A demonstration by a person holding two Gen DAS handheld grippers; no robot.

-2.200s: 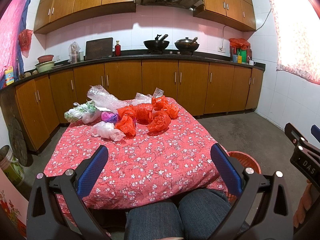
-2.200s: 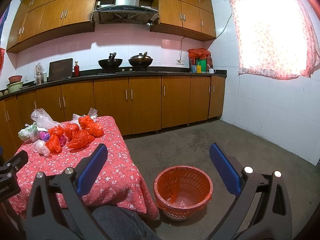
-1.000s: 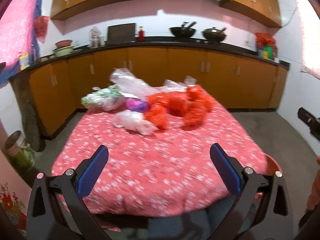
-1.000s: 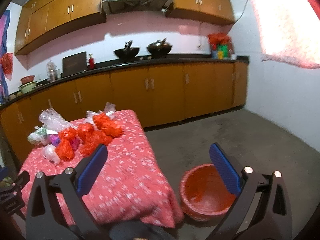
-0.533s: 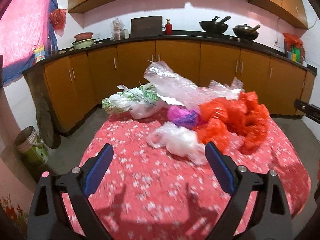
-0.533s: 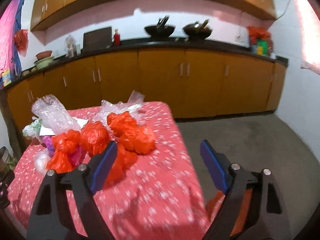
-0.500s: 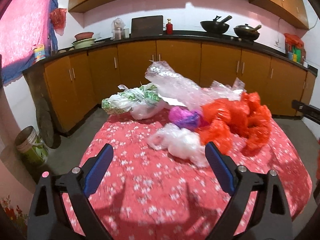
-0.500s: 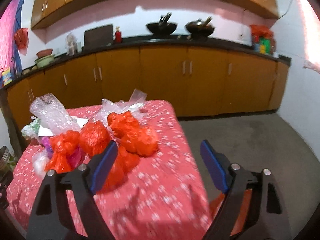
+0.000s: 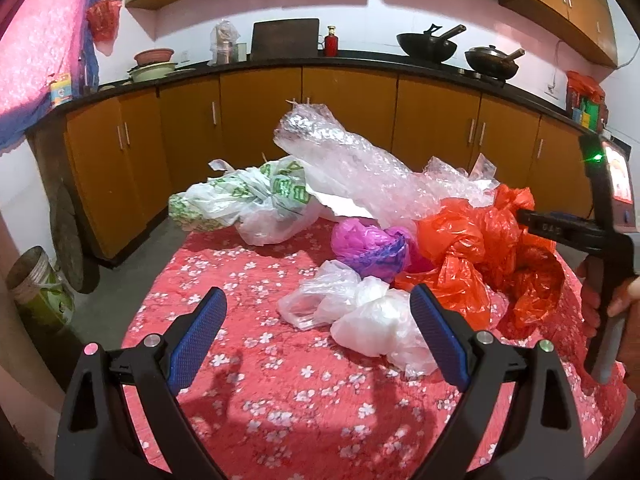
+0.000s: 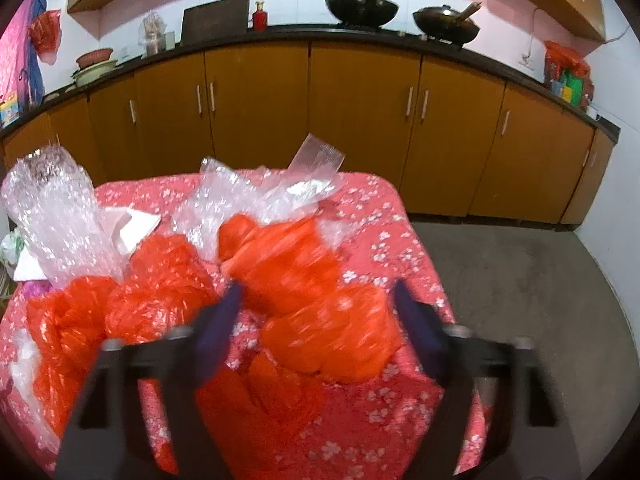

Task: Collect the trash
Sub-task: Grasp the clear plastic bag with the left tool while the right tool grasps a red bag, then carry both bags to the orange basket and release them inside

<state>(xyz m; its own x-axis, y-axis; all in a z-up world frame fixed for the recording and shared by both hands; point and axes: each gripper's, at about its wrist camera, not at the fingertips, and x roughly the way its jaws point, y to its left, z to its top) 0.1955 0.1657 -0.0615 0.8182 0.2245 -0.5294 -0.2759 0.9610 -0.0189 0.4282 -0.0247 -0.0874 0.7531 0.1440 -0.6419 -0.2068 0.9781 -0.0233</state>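
A heap of plastic trash lies on the red floral tablecloth [image 9: 280,380]: orange bags [image 9: 472,248], a purple bag [image 9: 368,244], a crumpled white bag [image 9: 360,312], a green-printed bag [image 9: 248,200] and bubble wrap [image 9: 352,164]. My left gripper [image 9: 316,308] is open wide, low over the cloth, with the white bag just ahead between its tips. My right gripper [image 10: 318,300] is blurred; its jaws are closing with an orange bag [image 10: 312,292] between them, and I see no pad pressing on it. A hand [image 9: 600,284] holds that tool at the left wrist view's right edge.
Brown cabinets [image 10: 360,128] and a dark counter with two woks [image 10: 362,10] run behind the table. A bucket [image 9: 36,284] stands on the floor at the left. Bare grey floor [image 10: 520,280] lies right of the table's edge.
Both grippers have moved forward and down to the heap. The right jaws have narrowed around an orange bag. The orange basket on the floor has left the views.
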